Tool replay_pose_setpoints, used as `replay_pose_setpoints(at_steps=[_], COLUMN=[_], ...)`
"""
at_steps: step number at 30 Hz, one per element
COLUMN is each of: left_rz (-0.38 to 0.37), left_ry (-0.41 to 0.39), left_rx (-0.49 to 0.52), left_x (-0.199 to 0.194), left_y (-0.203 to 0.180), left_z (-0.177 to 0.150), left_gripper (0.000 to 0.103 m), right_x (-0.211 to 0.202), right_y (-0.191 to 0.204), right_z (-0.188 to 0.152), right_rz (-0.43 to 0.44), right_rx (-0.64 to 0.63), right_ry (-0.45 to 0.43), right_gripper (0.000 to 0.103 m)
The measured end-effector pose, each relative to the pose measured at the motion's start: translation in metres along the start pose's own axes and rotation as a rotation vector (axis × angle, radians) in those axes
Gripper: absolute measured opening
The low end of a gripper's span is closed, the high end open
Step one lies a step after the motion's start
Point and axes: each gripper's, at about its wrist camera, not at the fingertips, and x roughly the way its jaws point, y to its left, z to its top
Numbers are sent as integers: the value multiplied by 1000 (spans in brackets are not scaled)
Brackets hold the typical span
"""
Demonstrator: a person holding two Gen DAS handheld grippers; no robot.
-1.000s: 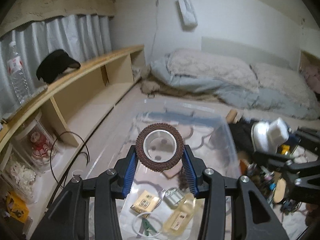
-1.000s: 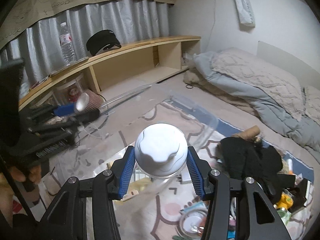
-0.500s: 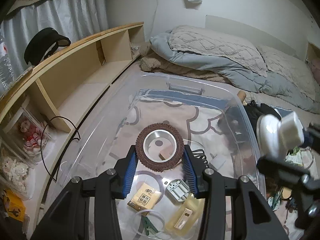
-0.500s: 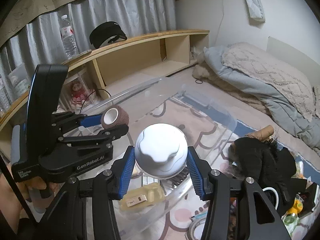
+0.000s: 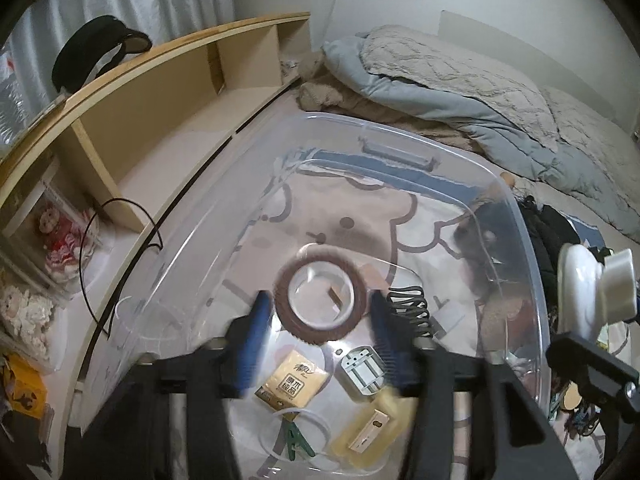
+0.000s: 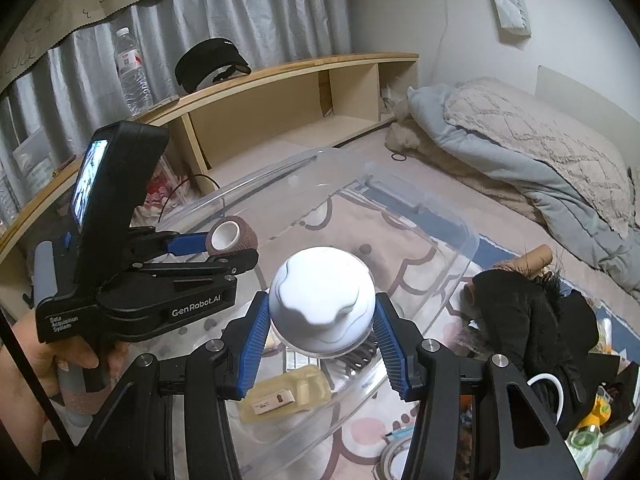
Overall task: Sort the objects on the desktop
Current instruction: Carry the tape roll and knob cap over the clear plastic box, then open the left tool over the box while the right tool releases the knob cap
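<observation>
A brown tape roll (image 5: 320, 298) hangs over the clear plastic bin (image 5: 524, 240), between the blurred blue pads of my left gripper (image 5: 318, 320), whose jaws have spread and stand apart from it. The roll also shows in the right wrist view (image 6: 232, 240), next to the left gripper (image 6: 216, 250). My right gripper (image 6: 322, 326) is shut on a white round jar (image 6: 322, 312) over the bin's near right rim (image 6: 468, 236). The jar shows in the left wrist view (image 5: 588, 296) at the right edge.
In the bin lie a gold packet (image 5: 294, 380), a grey plug (image 5: 362, 372), a yellow case (image 5: 370, 428), a green clip (image 5: 296, 440) and a black coil (image 5: 408, 312). A wooden shelf (image 5: 168, 92) runs along the left. Bedding (image 5: 460, 92) lies behind. Black clothing (image 6: 528, 320) and clutter lie to the right.
My left gripper has lowered into the bin and its jaws have opened off the tape roll. My right gripper still holds the jar and has moved closer to the bin.
</observation>
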Motion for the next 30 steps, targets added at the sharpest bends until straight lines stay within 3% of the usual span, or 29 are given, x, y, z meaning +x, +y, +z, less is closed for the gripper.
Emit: replay_pose_setpoints(at_steps=[2,14,30], left_rz=[16,41,84], left_ry=[-22,-82,-209], left_rx=[-11,-2,-20], left_x=[-5,-22,-65], left_y=[2,8,33], left_z=[-1,-7,-24], left_gripper=[83,83,83], right_x=[0,8,68], right_y=[1,9,41], right_z=[0,-2,-16], right_rz=[1,11,54], right_rx=[-3,-9,-28], right_ry=[1,22,189], right_gripper=[52,52,52])
